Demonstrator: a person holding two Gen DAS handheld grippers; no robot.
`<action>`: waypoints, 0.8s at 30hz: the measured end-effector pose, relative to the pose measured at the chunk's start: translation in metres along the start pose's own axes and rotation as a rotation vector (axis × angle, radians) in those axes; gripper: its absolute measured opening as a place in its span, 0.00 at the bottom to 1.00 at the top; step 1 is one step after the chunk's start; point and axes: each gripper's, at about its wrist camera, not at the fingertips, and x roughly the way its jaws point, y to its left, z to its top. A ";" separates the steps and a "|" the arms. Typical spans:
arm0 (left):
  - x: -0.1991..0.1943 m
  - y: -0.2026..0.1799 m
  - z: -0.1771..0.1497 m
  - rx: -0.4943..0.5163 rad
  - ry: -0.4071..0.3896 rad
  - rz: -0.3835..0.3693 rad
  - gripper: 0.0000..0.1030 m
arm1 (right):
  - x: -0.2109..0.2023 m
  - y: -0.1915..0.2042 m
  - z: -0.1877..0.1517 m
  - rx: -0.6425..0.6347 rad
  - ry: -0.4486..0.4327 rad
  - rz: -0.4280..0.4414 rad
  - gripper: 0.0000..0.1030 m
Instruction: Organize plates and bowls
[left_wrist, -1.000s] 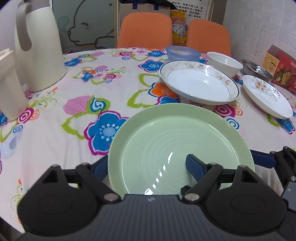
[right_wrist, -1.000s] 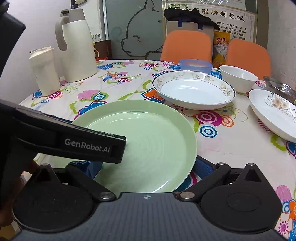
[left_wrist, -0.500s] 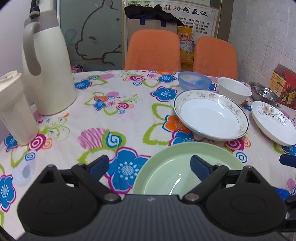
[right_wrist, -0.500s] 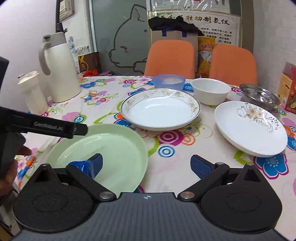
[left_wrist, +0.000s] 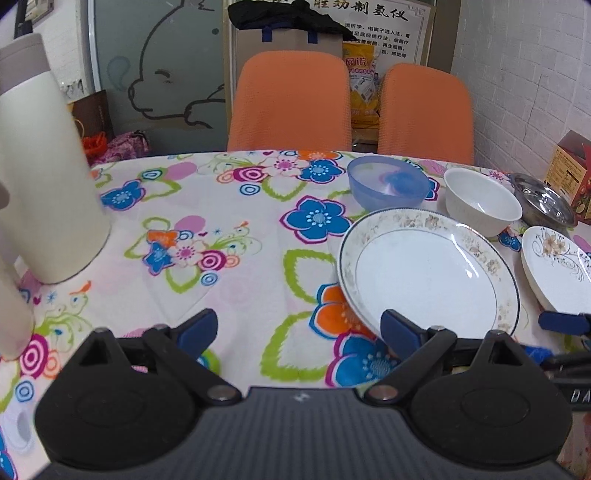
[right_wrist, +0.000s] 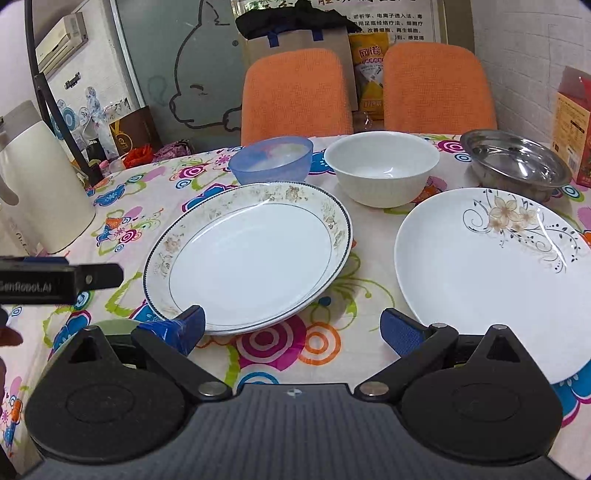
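Round bench (right_wrist: 369, 258) under flower-print cloth; two orange chairs (right_wrist: 297, 92) behind it, frosted glass panel with a cartoon outline further back.

Containers, far side of bench, left to right in right wrist view: translucent blue plastic bowl (right_wrist: 271, 158), white ceramic bowl (right_wrist: 382, 168), shallow stainless steel bowl (right_wrist: 515, 162). All three upright, mouths up. White bowl empty. Blue bowl shows a pale blur inside; cannot tell whether content or the cloth seen through it. Steel bowl interior too reflective to judge.

Plates: large white plate with faded floral rim and thin dark edge line (right_wrist: 247, 258), flat on bench, empty, just in front of blue bowl. Second rim visible beneath its near edge. White plate with brown flower motif (right_wrist: 491, 266) to its right, apart from it, empty, rim lifted off the cloth on the near side. Sliver of pale green plate (right_wrist: 114, 326) at lower left, mostly hidden behind the tool body. All plates round, no long axis; faces up.

Cream thermal jug (left_wrist: 48, 184) upright at left of bench.

Left gripper (left_wrist: 299, 330): jaws spread wide, nothing between them, right fingertip in front of floral-rim plate's near edge. Right gripper (right_wrist: 291, 326): jaws spread wide, empty, aimed at gap between the two plates.
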 end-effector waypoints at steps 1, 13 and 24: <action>0.008 -0.001 0.006 -0.005 0.012 -0.015 0.91 | 0.002 -0.001 0.001 0.001 0.003 0.007 0.86; 0.081 -0.032 0.044 0.013 0.123 -0.081 0.91 | 0.037 0.002 0.029 -0.018 0.022 0.039 0.86; 0.093 -0.039 0.039 0.043 0.114 -0.081 0.84 | 0.046 0.015 0.020 -0.162 0.005 -0.003 0.89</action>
